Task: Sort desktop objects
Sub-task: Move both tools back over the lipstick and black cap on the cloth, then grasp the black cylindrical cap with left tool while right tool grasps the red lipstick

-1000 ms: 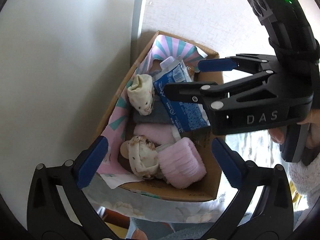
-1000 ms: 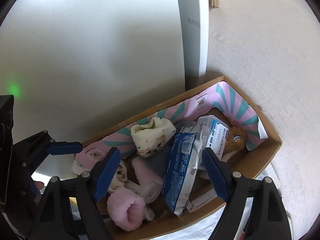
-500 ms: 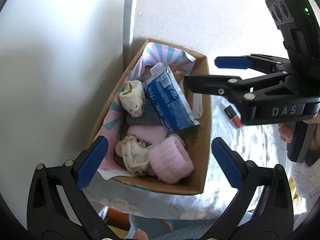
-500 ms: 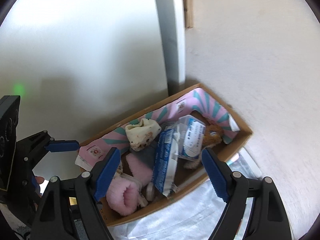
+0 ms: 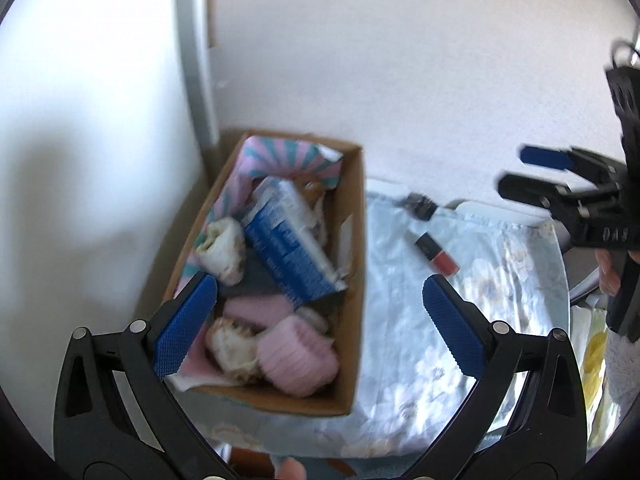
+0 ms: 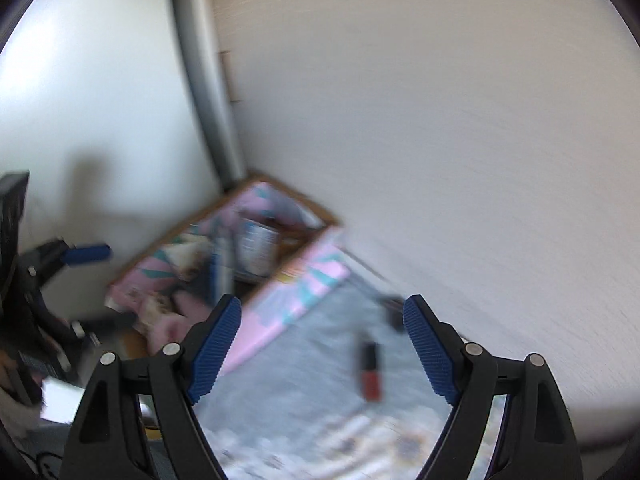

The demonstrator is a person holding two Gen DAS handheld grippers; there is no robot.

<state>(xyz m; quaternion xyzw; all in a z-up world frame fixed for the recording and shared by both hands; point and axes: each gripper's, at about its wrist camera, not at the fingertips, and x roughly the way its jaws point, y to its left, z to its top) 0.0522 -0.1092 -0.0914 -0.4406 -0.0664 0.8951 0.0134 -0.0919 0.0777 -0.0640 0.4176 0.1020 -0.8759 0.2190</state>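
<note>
1. Landmark: open brown cardboard box with pink-and-teal striped paper lining, pushed into the wall corner at the left end of the floral light-blue cloth.
2. Inside the box: blue-and-white plastic tissue pack lying tilted across the middle; cream spotted rolled cloth against the box's left wall; fluffy pink rolled sock at the near end, with a second cream spotted roll touching it on the left.
3. Outside the box, to its right on the cloth: small lip-gloss tube with black cap and red body, lying flat, apart from the box. Just beyond it, near the wall, a small dark object, too blurred to identify.
4. Left gripper, black frame with blue pads: jaws spread wide, nothing between them, hovering above the box's near end.
5. Right gripper, same build: jaws wide apart, empty, up over the cloth to the right of the box; the lip-gloss tube sits below the gap between its pads, not touched.
6. Right-wrist view is motion-blurred; box contents are unclear there.
</note>
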